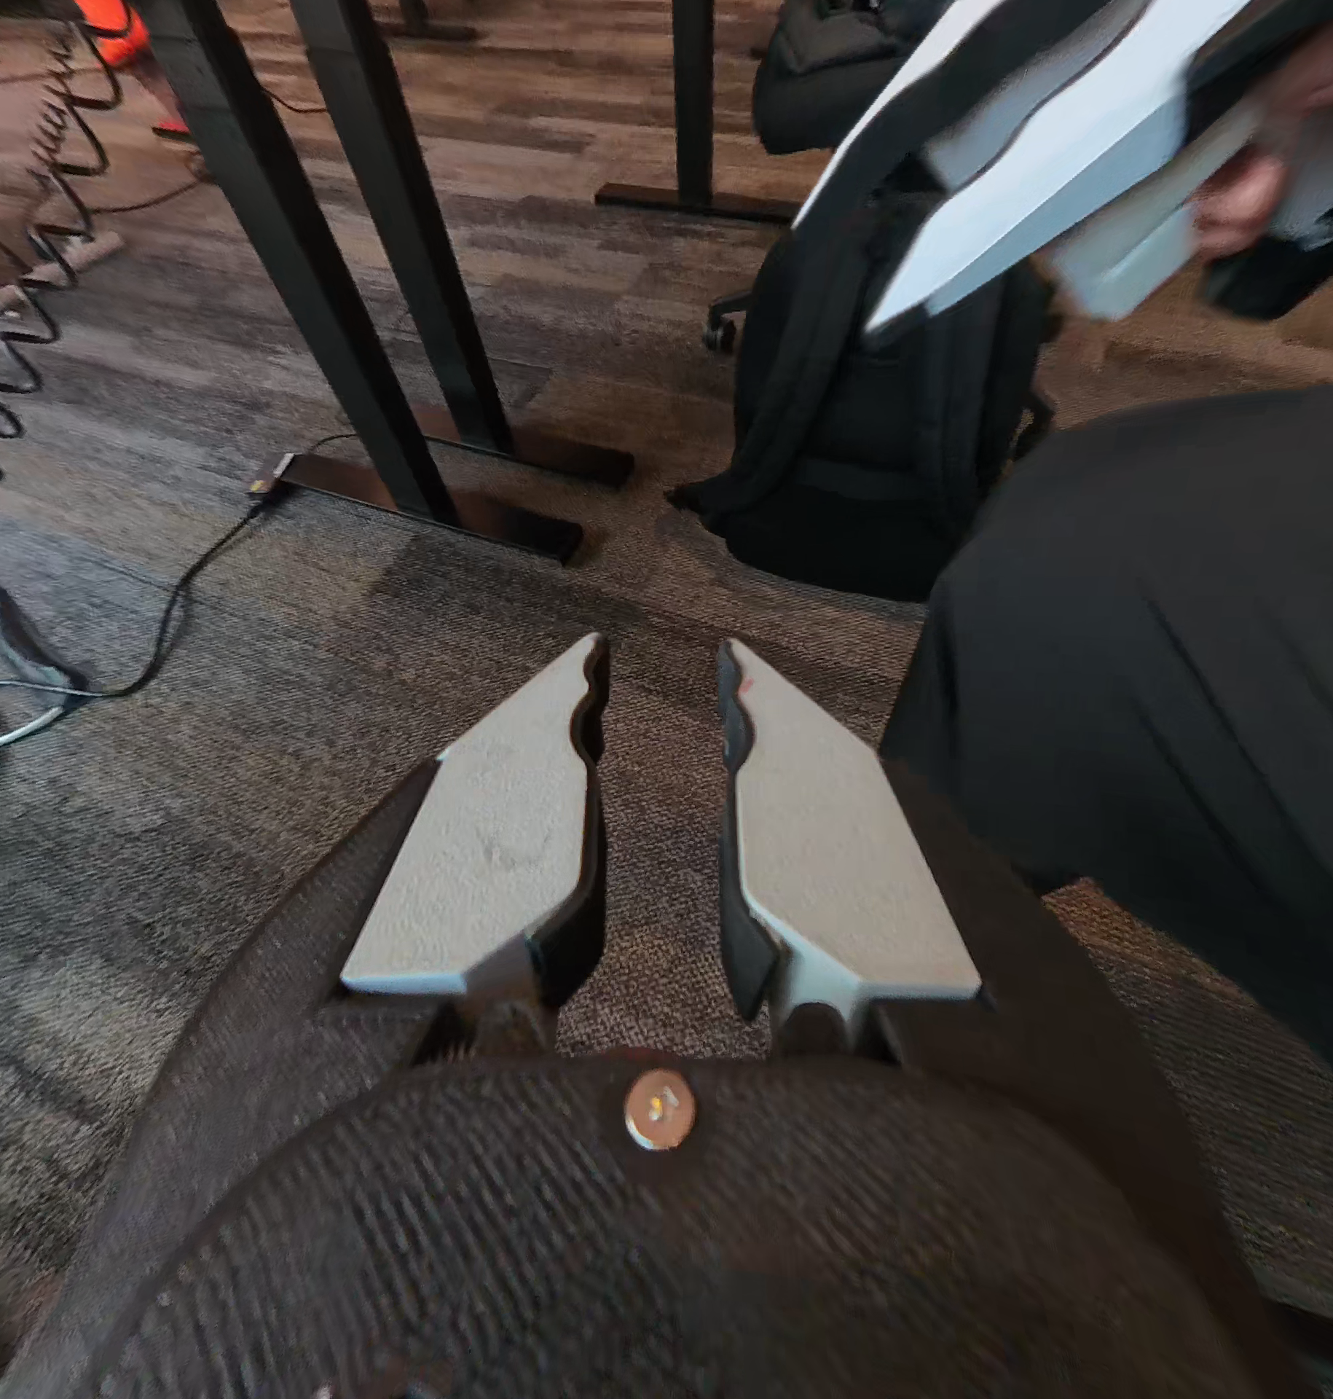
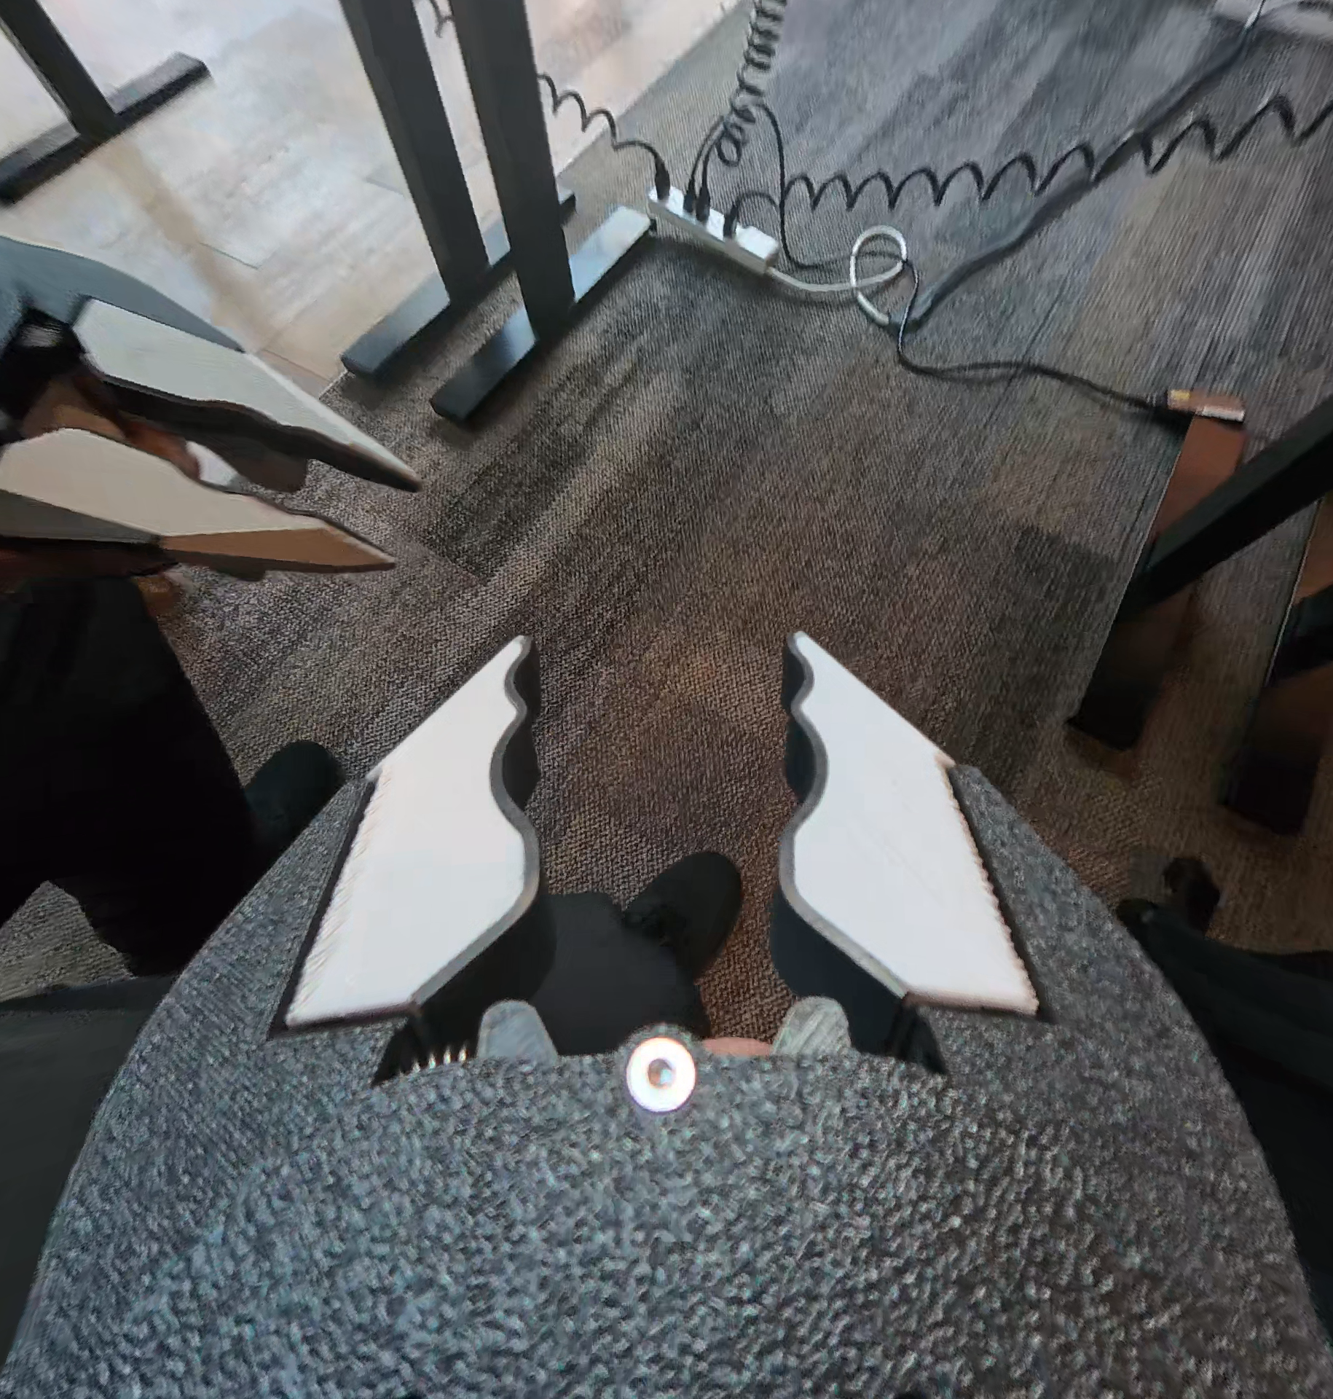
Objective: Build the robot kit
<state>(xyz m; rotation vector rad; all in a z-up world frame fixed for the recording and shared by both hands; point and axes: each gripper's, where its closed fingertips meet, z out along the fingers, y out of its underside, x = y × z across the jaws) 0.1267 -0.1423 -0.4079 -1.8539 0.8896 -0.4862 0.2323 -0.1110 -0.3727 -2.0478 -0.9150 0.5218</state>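
My left gripper (image 1: pixel 662 655) points down at the carpet (image 1: pixel 270 757), its jaws apart with nothing between them. My right gripper (image 2: pixel 660 651) also points down at the carpet (image 2: pixel 724 492), open wide and empty. The right gripper also shows blurred at the upper right of the left wrist view (image 1: pixel 951 250), held by a hand (image 1: pixel 1239 197). The left gripper shows at the left edge of the right wrist view (image 2: pixel 398 522). A person's dark trouser leg (image 1: pixel 1140 681) is just right of the left gripper, and a black shoe (image 2: pixel 686 901) lies below the right gripper.
Black desk legs with flat feet (image 1: pixel 391 363) stand ahead on the carpet, also in the right wrist view (image 2: pixel 497 227). A black backpack (image 1: pixel 860 424) stands right of them. A white power strip (image 2: pixel 713 219) with coiled cables (image 2: pixel 951 182) lies farther off. A black cable (image 1: pixel 171 628) runs at left.
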